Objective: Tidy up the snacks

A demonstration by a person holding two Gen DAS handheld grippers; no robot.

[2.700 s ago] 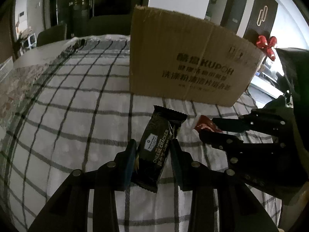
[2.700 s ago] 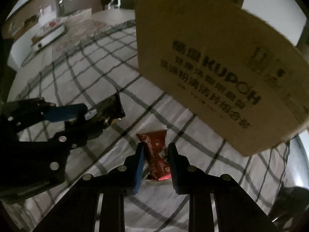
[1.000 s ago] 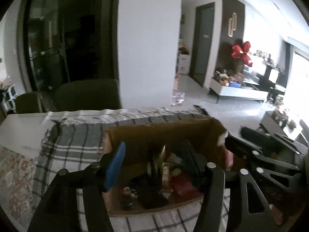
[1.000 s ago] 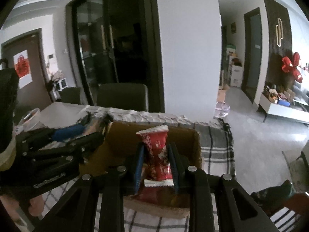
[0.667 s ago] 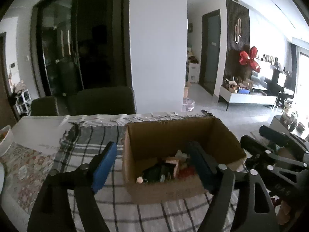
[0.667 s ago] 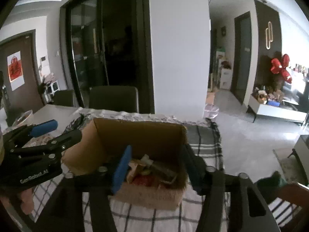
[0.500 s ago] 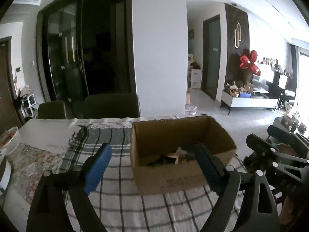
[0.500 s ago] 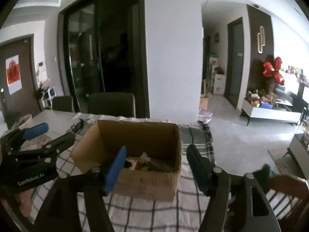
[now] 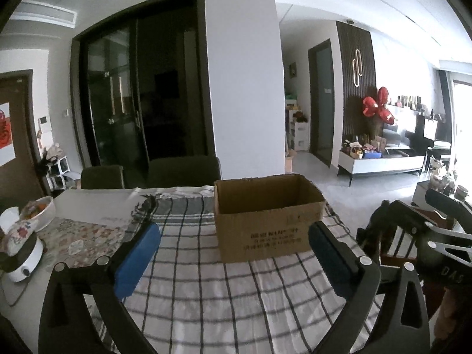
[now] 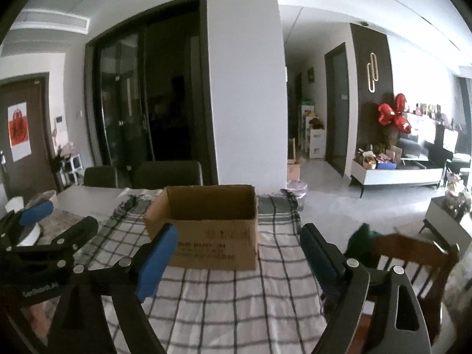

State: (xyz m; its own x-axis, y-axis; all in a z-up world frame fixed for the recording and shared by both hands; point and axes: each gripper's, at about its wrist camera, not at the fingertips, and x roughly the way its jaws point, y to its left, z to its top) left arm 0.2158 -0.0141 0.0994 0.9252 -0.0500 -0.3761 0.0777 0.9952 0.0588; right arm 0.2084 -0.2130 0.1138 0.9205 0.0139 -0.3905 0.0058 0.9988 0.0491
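Setting: dining table (image 9: pixel 97 200) in an open-plan home, with a checked cloth (image 9: pixel 224 298) spread over its near half; dark glass sliding doors (image 9: pixel 141 100) stand behind it at 12 o'clock.
Cardboard box (image 9: pixel 265 218): upright on the checked cloth, top open, printed side facing the cameras; at 12 o'clock from both grippers and well apart from them. The same box (image 10: pixel 206 230) appears in the right wrist view.
Box contents: interior not visible from this angle; whether snacks lie inside cannot be told.
Left gripper (image 9: pixel 233 253): jaws spread wide, nothing between them, held above the cloth short of the box. In the right wrist view it shows at 9 o'clock (image 10: pixel 56 221).
Left fingers (image 9: pixel 137 258): blue pad on the left one, darker pad on the right one.
Right gripper (image 10: pixel 239 253): jaws released and wide apart, empty, held above the cloth short of the box. In the left wrist view its black frame shows at 3 o'clock (image 9: pixel 419 230).
Chairs (image 9: pixel 183 171): two dark ones at the far table edge, 12 o'clock.
Wooden chair (image 10: pixel 413 259): at 4 o'clock in the right wrist view, beside the table.
Bowl (image 9: pixel 38 211): at 9 o'clock on the table, off the cloth, on the bare table.
White appliance (image 9: pixel 20 253): at 8 o'clock, near the bowl, with a floral cloth on top.
Red balloons (image 9: pixel 377 109): at 2 o'clock against the dark wall panel, above a low white cabinet (image 9: pixel 383 162).
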